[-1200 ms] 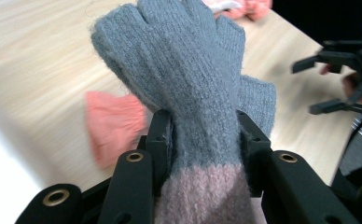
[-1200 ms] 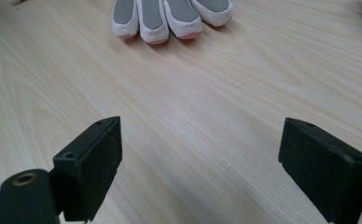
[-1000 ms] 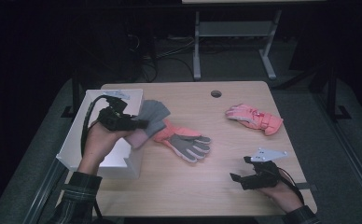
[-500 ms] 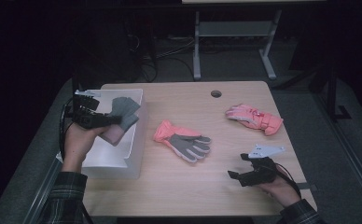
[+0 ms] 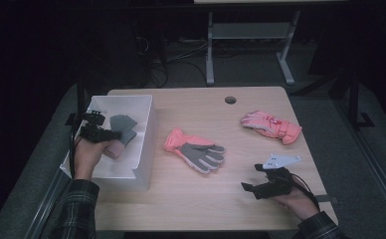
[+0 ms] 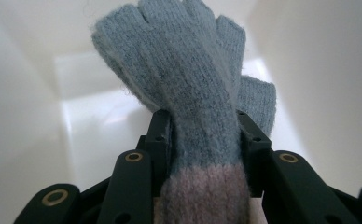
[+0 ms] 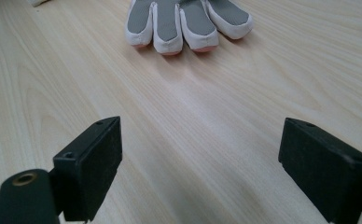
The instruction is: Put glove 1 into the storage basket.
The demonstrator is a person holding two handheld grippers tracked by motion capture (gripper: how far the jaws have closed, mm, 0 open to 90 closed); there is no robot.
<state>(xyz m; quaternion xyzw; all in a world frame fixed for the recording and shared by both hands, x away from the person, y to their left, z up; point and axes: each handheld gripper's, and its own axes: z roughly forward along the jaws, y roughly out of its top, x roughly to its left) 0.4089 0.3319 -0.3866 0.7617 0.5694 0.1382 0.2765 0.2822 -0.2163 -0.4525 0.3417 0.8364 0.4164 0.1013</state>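
Note:
My left gripper (image 5: 112,134) is shut on a grey knit glove (image 5: 123,128) with a pink cuff and holds it inside the white box (image 5: 142,144) at the table's left. In the left gripper view the jaws clamp the grey knit glove (image 6: 188,93) just above its pink cuff, with the box's white walls all round. A pink glove with a grey palm (image 5: 193,151) lies at the table's middle. A second pink glove (image 5: 270,125) lies at the right. My right gripper (image 5: 250,184) rests open near the front right edge, and its view shows the grey-palmed glove's fingertips (image 7: 184,18) ahead.
The wooden table (image 5: 191,204) has a round cable hole (image 5: 230,100) near its far edge. A desk frame and cables stand on the dark floor behind. Bare wood lies between the right gripper and the middle glove.
The left hand has carried the grey glove leftward and down, from above the box's right wall into the box. The right gripper has stayed where it was.

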